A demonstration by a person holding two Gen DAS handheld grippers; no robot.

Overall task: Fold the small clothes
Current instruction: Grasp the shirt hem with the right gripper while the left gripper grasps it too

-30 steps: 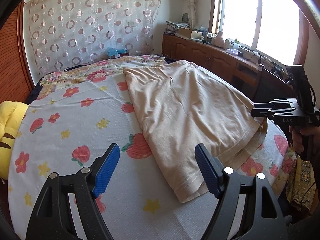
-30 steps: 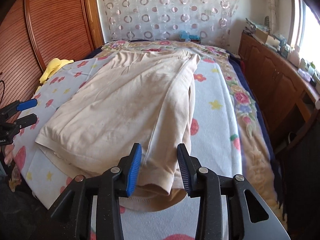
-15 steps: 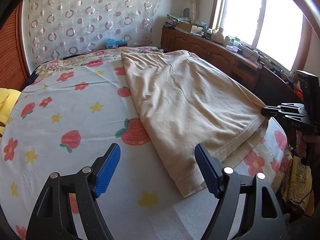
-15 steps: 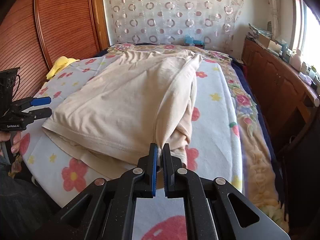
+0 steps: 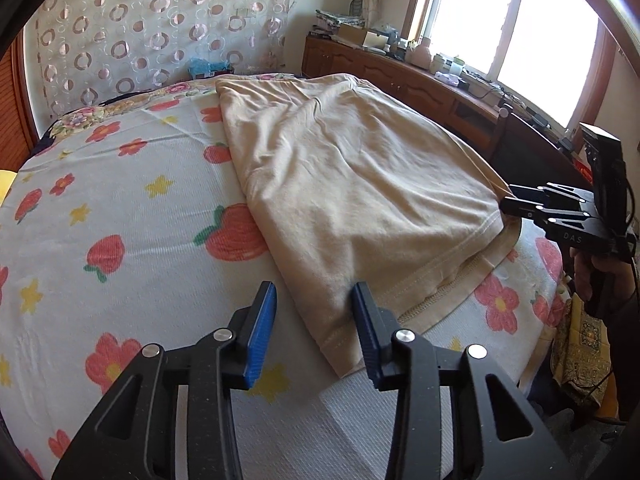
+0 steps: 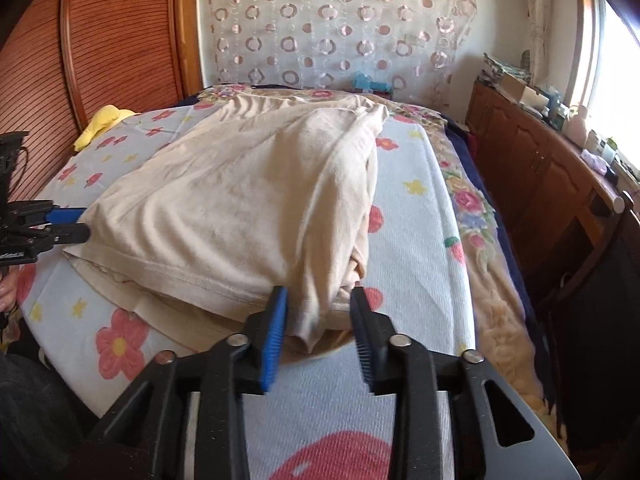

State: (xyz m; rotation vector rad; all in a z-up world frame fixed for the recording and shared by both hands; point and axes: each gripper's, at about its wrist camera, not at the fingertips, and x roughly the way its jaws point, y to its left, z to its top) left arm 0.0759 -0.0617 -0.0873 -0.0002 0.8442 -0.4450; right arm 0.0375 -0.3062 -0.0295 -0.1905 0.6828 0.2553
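A beige garment lies folded lengthwise on the flower-print bed sheet; it also shows in the right wrist view. My left gripper is open, its blue pads either side of the garment's near hem corner, close above the sheet. My right gripper is open with its pads either side of the bunched hem corner at the other end. Each gripper shows in the other's view, the right gripper and the left gripper, both at the hem edge.
A wooden sideboard with clutter runs under the window on the right. A wooden headboard and a circle-pattern curtain stand behind the bed. A yellow soft toy lies by the headboard. A blue packet sits at the bed's far end.
My left gripper has moved in onto the hem corner and its jaws have narrowed. My right gripper closed on the hem corner half a second ago and has now opened again.
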